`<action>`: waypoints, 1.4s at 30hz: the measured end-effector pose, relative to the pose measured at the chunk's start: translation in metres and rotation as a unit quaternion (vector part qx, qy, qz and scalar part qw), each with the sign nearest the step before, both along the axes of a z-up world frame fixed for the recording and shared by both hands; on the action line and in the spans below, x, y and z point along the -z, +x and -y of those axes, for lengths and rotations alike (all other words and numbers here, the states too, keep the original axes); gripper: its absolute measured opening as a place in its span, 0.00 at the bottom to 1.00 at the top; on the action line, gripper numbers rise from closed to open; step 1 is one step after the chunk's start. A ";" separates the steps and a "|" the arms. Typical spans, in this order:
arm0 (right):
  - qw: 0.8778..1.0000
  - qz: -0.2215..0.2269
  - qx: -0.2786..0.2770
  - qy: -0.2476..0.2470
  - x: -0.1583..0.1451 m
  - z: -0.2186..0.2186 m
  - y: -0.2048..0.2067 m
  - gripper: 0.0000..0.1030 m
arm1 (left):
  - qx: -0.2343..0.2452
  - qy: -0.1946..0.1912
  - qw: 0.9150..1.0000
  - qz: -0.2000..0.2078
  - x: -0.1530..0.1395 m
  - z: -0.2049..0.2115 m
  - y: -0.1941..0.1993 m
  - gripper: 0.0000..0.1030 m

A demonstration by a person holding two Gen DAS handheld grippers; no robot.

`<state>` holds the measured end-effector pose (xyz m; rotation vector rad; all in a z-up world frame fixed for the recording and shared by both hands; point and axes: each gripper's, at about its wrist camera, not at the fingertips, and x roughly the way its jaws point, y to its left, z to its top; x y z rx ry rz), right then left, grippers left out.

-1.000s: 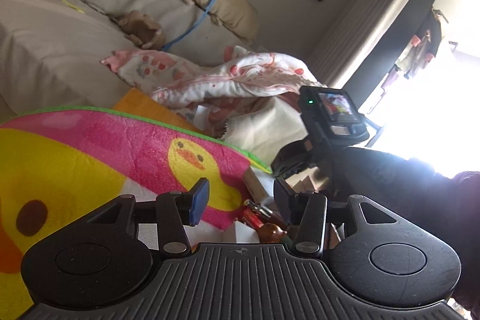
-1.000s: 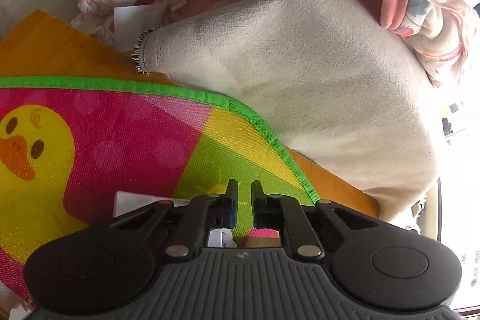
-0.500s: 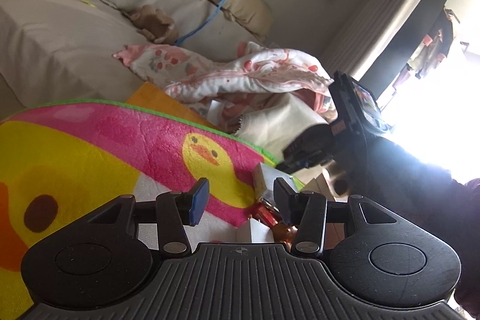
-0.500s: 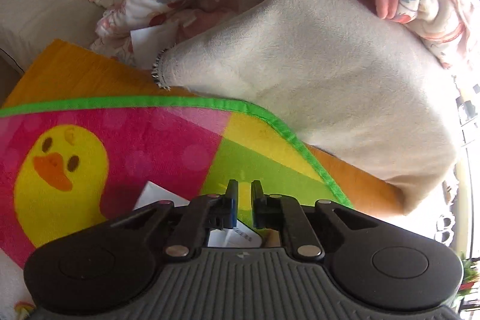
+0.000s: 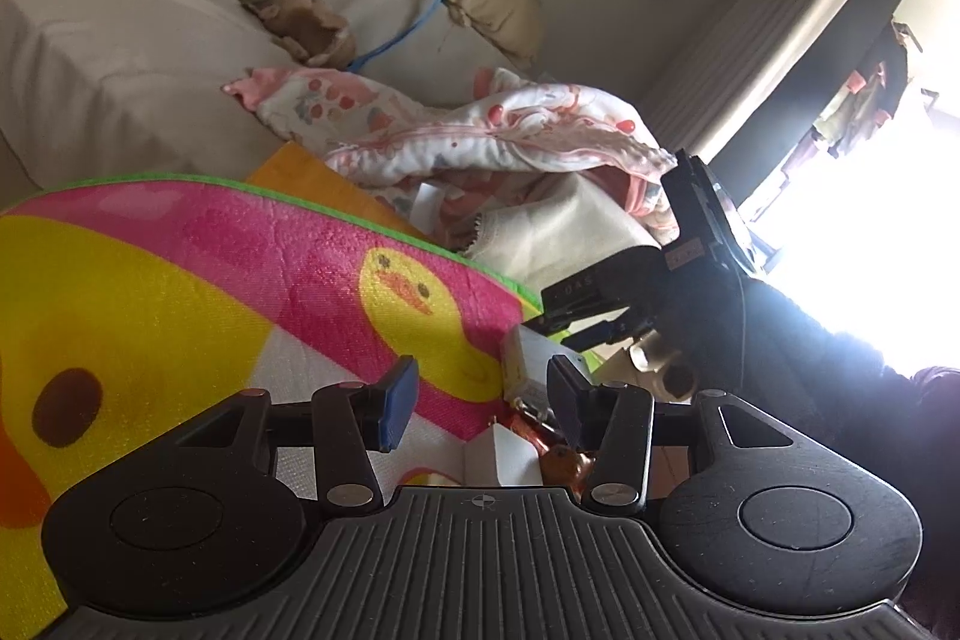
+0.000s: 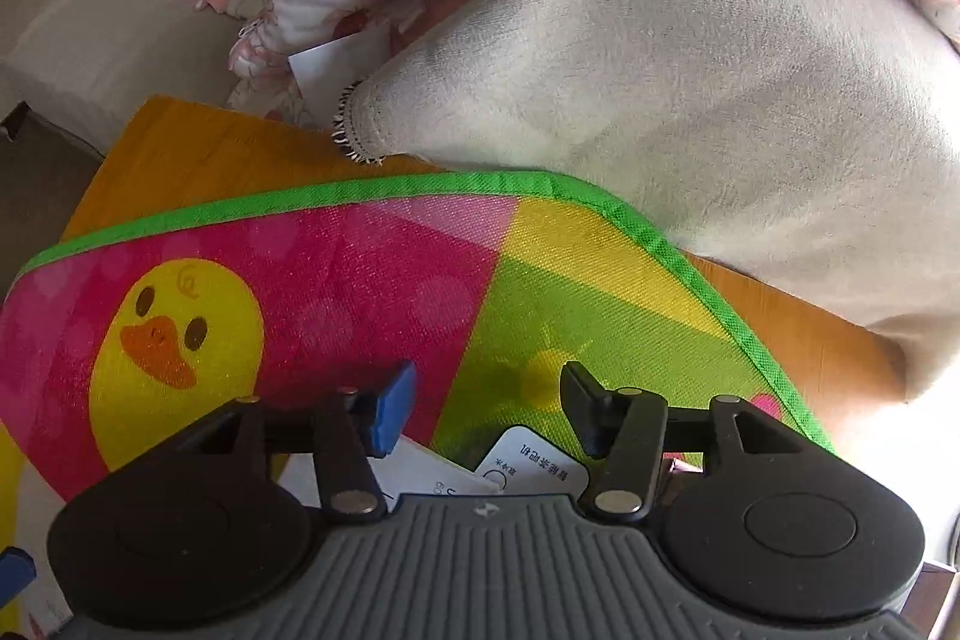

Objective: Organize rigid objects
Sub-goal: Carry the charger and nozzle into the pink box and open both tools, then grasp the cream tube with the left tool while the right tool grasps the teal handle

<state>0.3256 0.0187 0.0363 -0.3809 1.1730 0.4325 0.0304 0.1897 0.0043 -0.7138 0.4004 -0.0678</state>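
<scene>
A white card (image 6: 534, 466) lies on the duck mat (image 6: 336, 292), blankets (image 6: 690, 58) behind it.

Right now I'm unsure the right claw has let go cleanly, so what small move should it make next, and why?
Probably lift the right claw straight up a little. Its jaws are opening with nothing pressed between the pads, and the white card lies just under them on the duck mat, so rising should clear it without dragging.

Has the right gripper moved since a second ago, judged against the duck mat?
Yes. The right gripper has drawn back from the mat's green edge, so more mat shows ahead, and its jaws are opening with nothing between them.
</scene>
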 end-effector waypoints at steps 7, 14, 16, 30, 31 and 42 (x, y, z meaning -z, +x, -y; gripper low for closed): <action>0.991 0.089 -0.069 -0.079 0.001 -0.024 -0.044 0.43 | -0.016 0.001 1.000 -0.010 0.003 -0.004 0.000 0.50; 0.987 0.086 -0.118 -0.069 -0.001 -0.031 -0.099 0.42 | -0.046 -0.002 0.999 -0.013 0.006 -0.013 -0.002 0.50; 0.987 0.081 -0.130 -0.055 -0.003 -0.027 -0.123 0.41 | -0.049 0.004 0.999 -0.012 0.005 -0.012 -0.002 0.50; 0.964 0.147 -0.196 0.107 -0.051 0.092 -0.290 0.61 | 0.072 0.103 0.992 -0.011 -0.031 0.023 -0.047 0.50; 0.961 0.167 -0.187 0.119 -0.052 0.109 -0.300 0.69 | 0.086 0.113 0.990 -0.021 -0.032 0.027 -0.054 0.50; 0.973 0.204 -0.069 0.089 0.015 0.200 -0.323 0.49 | 0.199 0.192 0.958 -0.078 -0.035 0.081 -0.115 0.50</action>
